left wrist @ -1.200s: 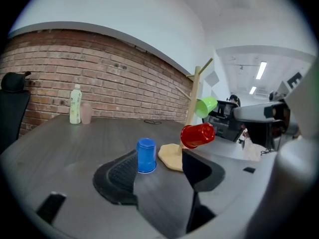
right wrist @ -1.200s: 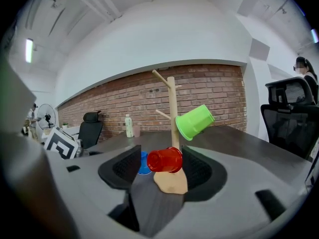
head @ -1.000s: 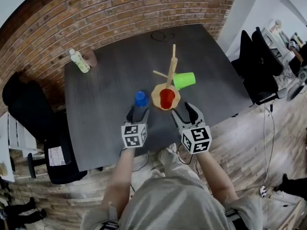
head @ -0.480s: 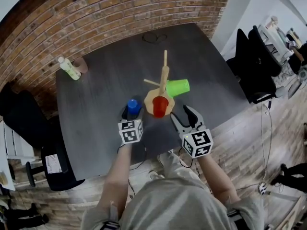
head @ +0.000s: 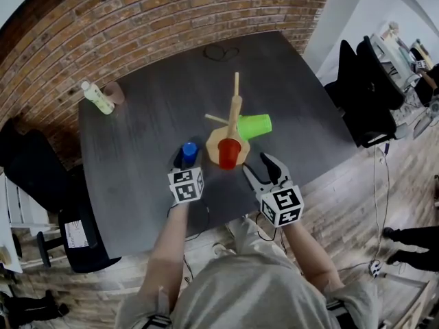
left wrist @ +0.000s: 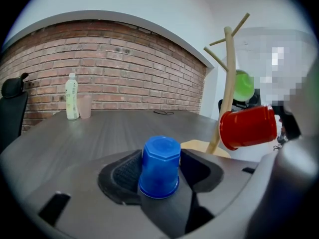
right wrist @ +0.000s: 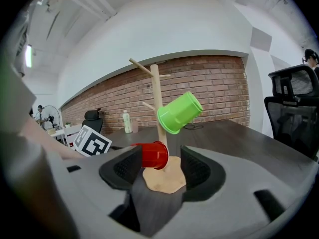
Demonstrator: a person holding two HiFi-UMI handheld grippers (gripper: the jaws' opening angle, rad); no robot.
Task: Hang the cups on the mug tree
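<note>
No legible text, number or brand is present. The cubes on the left gripper [head: 188, 157] and right gripper [head: 259, 164] carry black-and-white square markers: patterns only, no characters. The bottle [head: 96, 97], far left on the table [head: 137, 136], has a label too small to read. A white sheet [head: 81, 233] at near left is blurred.

A dark wooden table [head: 137, 136] bears an upturned blue cup [head: 189, 151] and a mug tree [head: 233, 115] at centre, a bottle [head: 96, 96] and pink cup [head: 115, 92] upper left, a cord [head: 221, 51] at top.
</note>
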